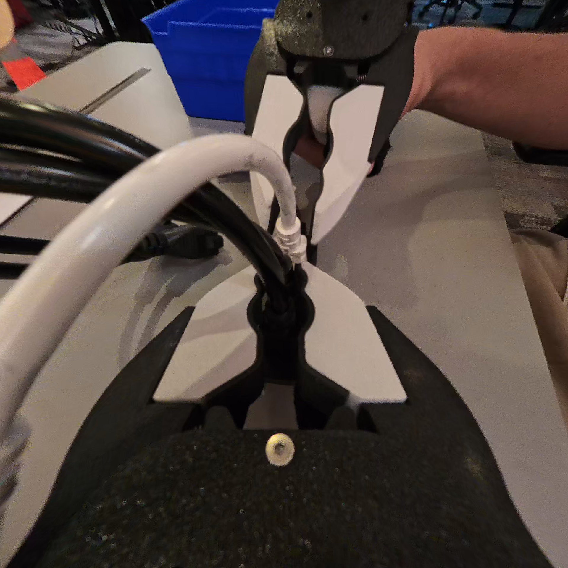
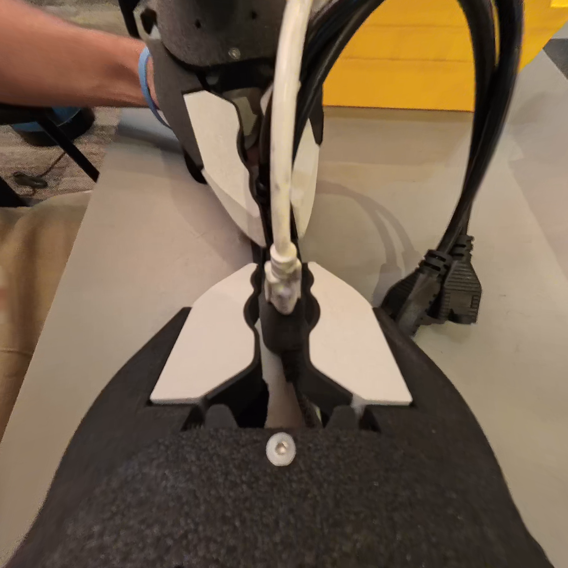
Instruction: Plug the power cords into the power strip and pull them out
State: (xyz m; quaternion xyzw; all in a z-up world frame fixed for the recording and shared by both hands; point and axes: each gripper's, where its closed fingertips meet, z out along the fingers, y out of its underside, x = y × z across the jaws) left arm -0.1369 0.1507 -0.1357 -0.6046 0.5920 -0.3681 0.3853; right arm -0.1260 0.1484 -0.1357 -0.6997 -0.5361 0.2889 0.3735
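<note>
1. White and black meet in the left wrist view: the left gripper (image 1: 281, 295) has its fingers clenched on a bundle of black power cords (image 1: 92, 138) that arch up and away to the left, with a white cord (image 1: 129, 196) curving over them and ending at its ribbed collar just beyond the fingertips. The right gripper (image 1: 310, 215) faces it, tips nearly touching, held by a bare forearm (image 1: 491, 83). A black plug (image 1: 181, 242) lies on the grey table (image 1: 415, 246); a blue bin (image 1: 209, 61) stands behind.

2. In the right wrist view, the right gripper (image 2: 282, 295) is clenched on the white cord's collar (image 2: 281, 282) and a dark piece under it. The left gripper (image 2: 261, 190) points down opposite. Black cords (image 2: 479, 107) loop over to two plugs (image 2: 442, 292) resting on the table (image 2: 153, 276). A yellow bin (image 2: 399, 61) sits behind. The power strip itself cannot be made out in either view.
</note>
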